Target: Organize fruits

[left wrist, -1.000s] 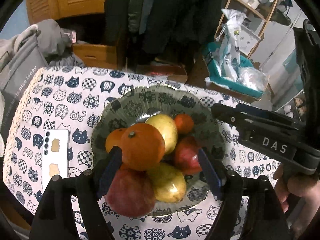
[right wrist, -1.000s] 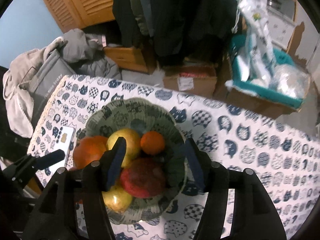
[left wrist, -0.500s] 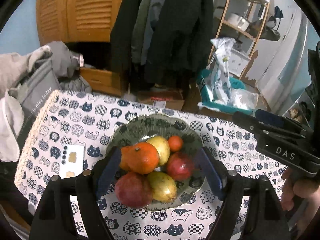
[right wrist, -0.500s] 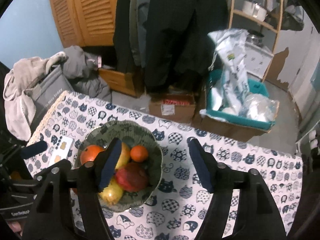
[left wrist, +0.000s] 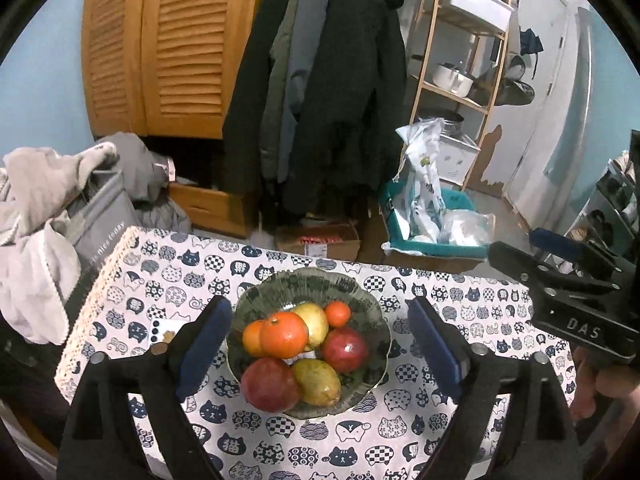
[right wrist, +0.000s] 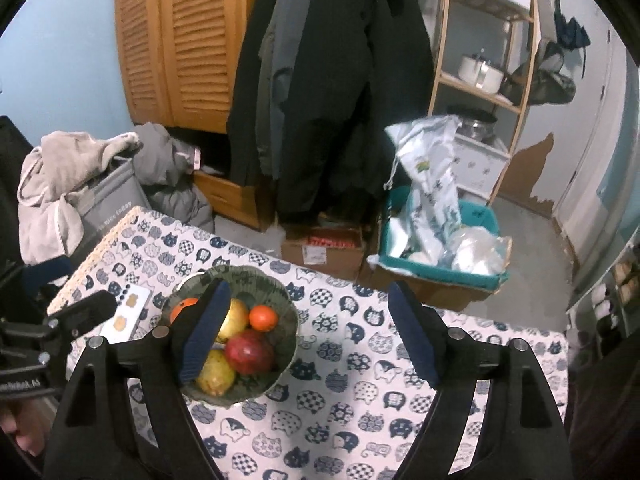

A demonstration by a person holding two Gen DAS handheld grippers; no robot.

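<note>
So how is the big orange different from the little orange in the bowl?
The big orange sits at the near left of the pile, on top of other fruit; the little orange sits farther back on the right. The big orange is clearly wider than the little orange. The big orange shows a dark stem spot on top; none shows on the little one. Both are round, bright orange, and lie in the green bowl.

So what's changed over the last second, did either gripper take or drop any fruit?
Neither. Both the left gripper and right gripper have pulled up and away from the bowl, jaws just opening wider, nothing between them. The fruit pile, the bowl and the phone stayed put.
</note>
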